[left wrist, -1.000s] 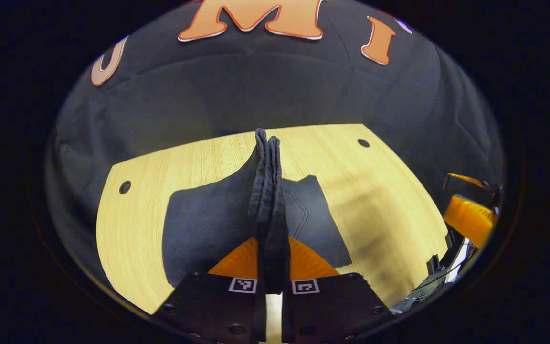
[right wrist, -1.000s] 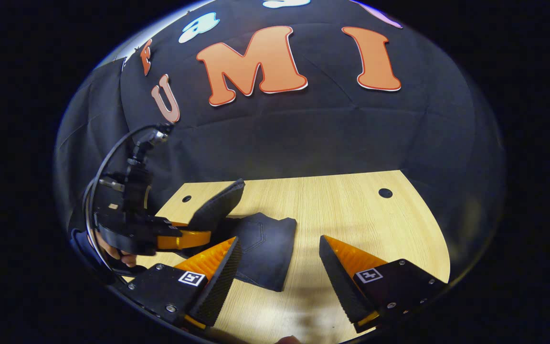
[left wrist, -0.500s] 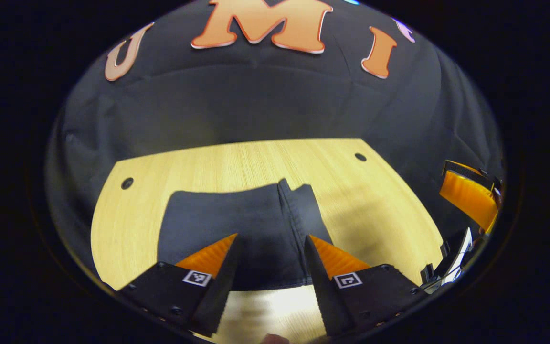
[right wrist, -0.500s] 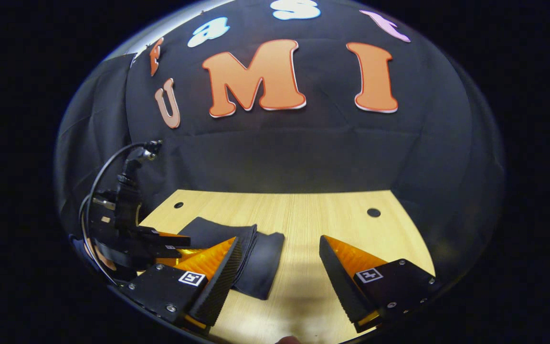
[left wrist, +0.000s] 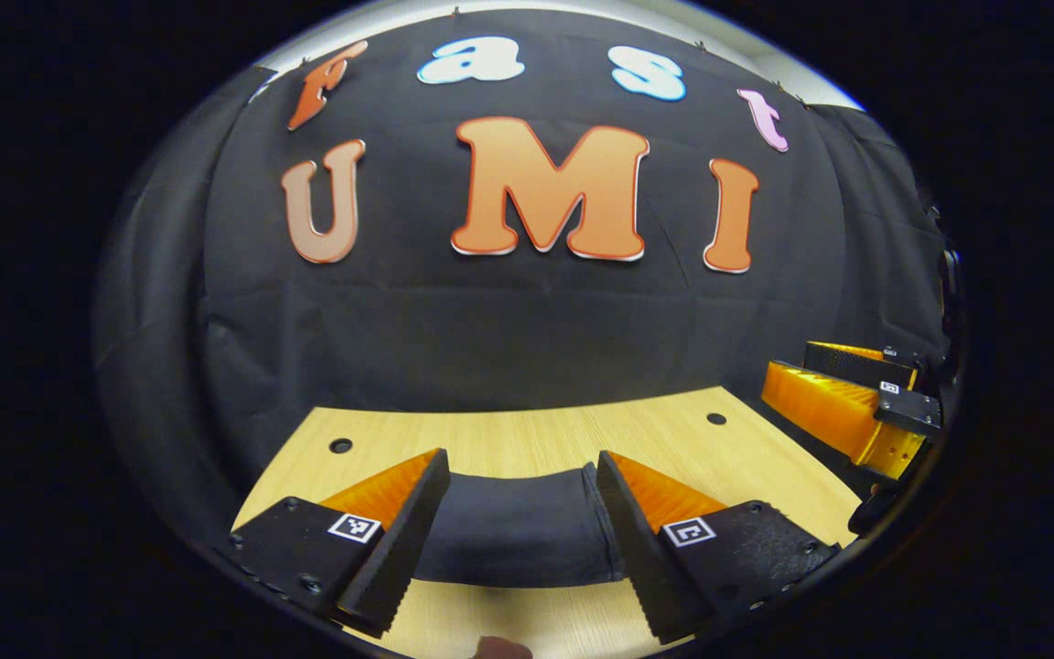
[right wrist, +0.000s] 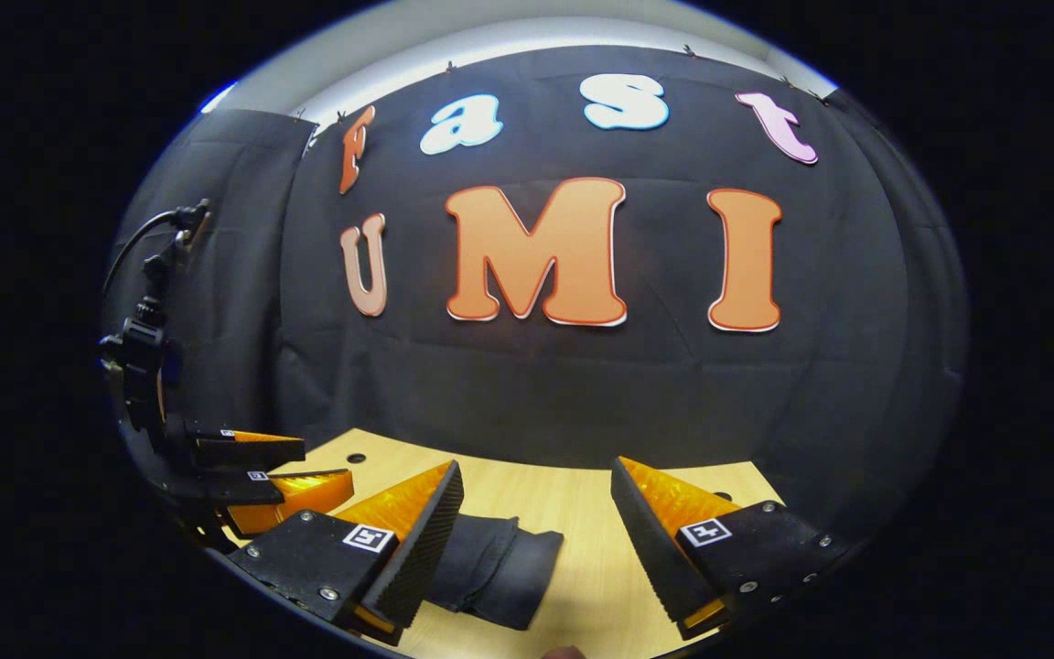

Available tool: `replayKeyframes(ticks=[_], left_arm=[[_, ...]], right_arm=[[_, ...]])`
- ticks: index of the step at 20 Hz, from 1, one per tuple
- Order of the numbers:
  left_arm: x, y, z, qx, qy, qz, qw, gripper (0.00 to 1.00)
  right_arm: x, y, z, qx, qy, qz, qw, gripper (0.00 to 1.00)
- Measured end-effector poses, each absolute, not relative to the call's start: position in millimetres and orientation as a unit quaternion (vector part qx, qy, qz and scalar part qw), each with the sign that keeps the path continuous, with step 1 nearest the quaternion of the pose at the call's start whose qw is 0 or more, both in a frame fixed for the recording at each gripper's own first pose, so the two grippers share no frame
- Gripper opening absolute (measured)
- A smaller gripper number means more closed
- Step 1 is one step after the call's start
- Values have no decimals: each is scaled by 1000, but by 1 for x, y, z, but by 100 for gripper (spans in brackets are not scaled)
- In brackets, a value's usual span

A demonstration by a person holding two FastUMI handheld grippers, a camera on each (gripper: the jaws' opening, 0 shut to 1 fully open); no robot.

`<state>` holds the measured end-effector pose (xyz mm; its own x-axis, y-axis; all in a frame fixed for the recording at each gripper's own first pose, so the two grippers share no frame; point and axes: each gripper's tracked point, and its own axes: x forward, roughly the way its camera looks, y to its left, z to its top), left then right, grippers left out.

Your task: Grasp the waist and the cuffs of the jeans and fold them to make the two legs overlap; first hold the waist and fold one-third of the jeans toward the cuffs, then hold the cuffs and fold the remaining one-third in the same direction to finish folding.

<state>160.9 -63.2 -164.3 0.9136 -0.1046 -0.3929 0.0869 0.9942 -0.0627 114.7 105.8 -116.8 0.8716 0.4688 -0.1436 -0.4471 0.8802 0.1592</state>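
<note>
The dark jeans (left wrist: 513,531) lie folded into a compact stack on the wooden table (left wrist: 527,435). In the left gripper view my left gripper (left wrist: 520,490) is open, raised above the stack, with the cloth seen between its fingers but apart from them. In the right gripper view the folded jeans (right wrist: 500,567) sit at the lower left, showing layered edges. My right gripper (right wrist: 536,503) is open and holds nothing, to the right of the stack. The left gripper (right wrist: 275,471) appears at the far left of the right gripper view; the right gripper (left wrist: 843,389) at the far right of the left gripper view.
The light wooden table (right wrist: 582,513) has small round holes (left wrist: 340,446) (left wrist: 716,418) near its back corners. Black cloth hangs close behind the table's rear edge. Bare tabletop lies to the right of the jeans.
My left gripper let go of the jeans' cuff end, which dropped onto the stack, then opened and lifted back. Both grippers rose and tilted up; the right stayed open.
</note>
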Motion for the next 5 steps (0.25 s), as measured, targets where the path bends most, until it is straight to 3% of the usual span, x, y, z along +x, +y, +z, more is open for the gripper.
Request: replayKeyframes(ticks=[5], left_arm=[[145,-38,-117,4,104,20,994,96]], right_arm=[[98,116,-106,55,59,250,965,98]])
